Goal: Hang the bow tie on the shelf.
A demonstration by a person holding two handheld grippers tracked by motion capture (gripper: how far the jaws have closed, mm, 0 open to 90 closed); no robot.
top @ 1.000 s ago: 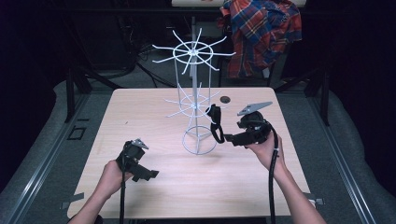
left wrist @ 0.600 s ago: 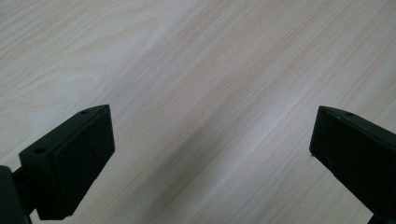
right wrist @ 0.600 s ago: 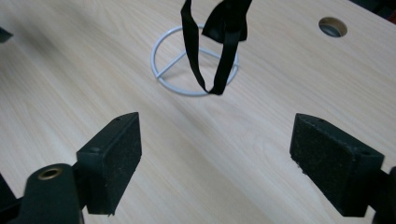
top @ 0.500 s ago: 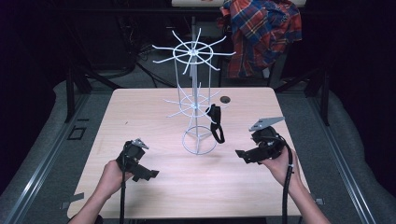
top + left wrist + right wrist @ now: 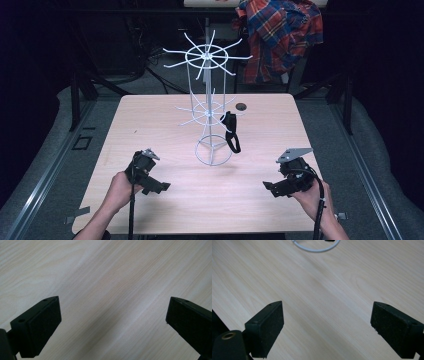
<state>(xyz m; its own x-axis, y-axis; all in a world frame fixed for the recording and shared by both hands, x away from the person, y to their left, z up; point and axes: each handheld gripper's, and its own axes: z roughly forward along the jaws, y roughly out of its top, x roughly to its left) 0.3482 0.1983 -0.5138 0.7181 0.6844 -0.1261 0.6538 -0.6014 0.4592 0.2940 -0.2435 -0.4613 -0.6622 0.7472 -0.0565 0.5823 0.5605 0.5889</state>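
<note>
Black strap (image 5: 231, 131) hangs from the wire rack (image 5: 209, 107), well beyond the jaws. Right gripper (image 5: 271, 188), jaws just opened wide and empty, sits low over the counter (image 5: 165, 120); left gripper (image 5: 161, 187) likewise stands wide, idle.

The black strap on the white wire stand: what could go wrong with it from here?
1. The black strap hangs from one thin arm of the white wire stand, so a knock could drop it onto the table.
2. The stand looks light on its narrow ring base; a bump could tip it.
3. The right gripper, whose jaws have just been opening with nothing between them, trails a cable that might snag.
</note>
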